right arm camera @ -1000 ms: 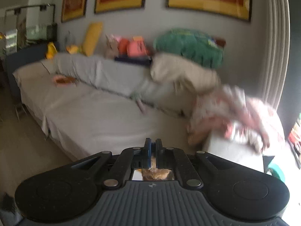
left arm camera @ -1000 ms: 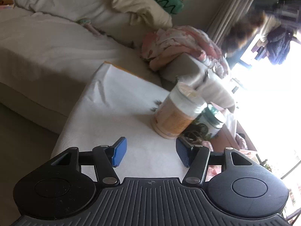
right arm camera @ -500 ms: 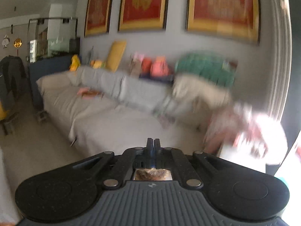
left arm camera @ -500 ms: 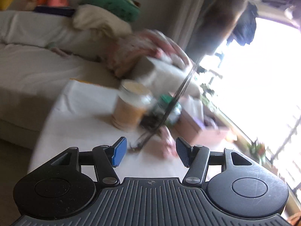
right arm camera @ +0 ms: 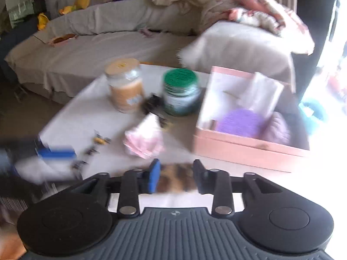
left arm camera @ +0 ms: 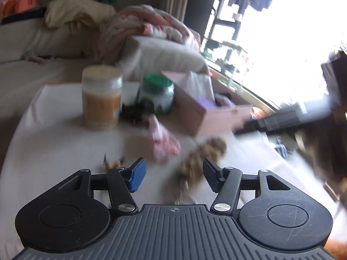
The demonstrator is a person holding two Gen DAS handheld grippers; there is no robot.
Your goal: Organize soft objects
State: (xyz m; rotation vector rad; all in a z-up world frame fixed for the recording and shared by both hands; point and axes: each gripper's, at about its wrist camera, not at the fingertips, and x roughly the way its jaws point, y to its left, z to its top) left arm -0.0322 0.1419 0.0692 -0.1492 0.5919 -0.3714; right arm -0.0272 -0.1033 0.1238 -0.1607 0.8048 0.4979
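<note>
Nearest to me, my right gripper (right arm camera: 175, 177) has its jaws spread a little, with a brown furry toy (right arm camera: 174, 178) lying between the pads; the blur keeps me from telling whether the pads touch it, so I judge it released or nearly so. In the left view my left gripper (left arm camera: 172, 174) has its jaws spread wide and carries nothing, and the same toy (left arm camera: 201, 158) lies on the white table (left arm camera: 54, 147) at about one o'clock from it. A crumpled pink cloth (right arm camera: 144, 139) sits at eleven o'clock from my right gripper, with small clips (right arm camera: 100, 140) scattered at ten o'clock. Farther, at one o'clock, the pink box (right arm camera: 245, 145) stands with a purple soft thing (right arm camera: 240, 120) already inside. Beyond, at twelve, are a green-lidded jar (right arm camera: 181, 93) and an orange jar (right arm camera: 125, 86).

The risk I see: both grippers crowd the toy, so they may collide, or a swing toward the box may knock over the jars.
</note>
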